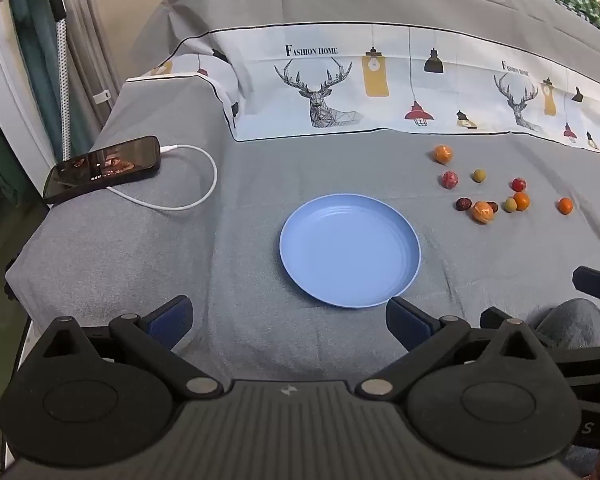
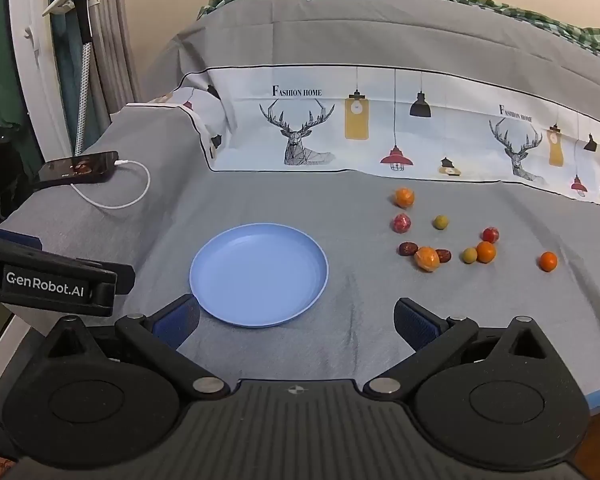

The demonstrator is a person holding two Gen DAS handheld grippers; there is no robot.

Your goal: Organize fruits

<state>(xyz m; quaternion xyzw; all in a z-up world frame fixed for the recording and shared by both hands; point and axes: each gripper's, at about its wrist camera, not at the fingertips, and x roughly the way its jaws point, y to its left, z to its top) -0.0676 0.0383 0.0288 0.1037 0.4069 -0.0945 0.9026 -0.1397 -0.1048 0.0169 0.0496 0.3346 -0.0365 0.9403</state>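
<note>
The fruits (image 2: 452, 240) are scattered loosely on the grey cloth (image 2: 360, 340) to the right of the blue plate (image 2: 220, 308), well apart from it. Among them are seen a wrapped orange one (image 2: 404, 197) farthest back, a red wrapped one (image 2: 401, 223) just in front of it, two small green ones (image 2: 440, 222), two dark oblong dates (image 2: 408, 248) lying roughly crosswise on either side of another wrapped orange fruit (image 2: 426, 258), and a lone orange one (image 2: 548, 261) set off to the right. The second date is partly hidden behind the wrapped fruit; the round ones show no clear long axis. The plate is seen empty, its near rim cut by a jaw in both views. The left gripper (image 1: 288, 316) is held with jaws spread wide and nothing between them; the right gripper (image 2: 296, 316) likewise is wide open and empty. At the far left a phone (image 1: 104, 168) with a white cable (image 1: 188, 196) is laid. A printed deer band (image 1: 320, 92) is stretched behind.
</note>
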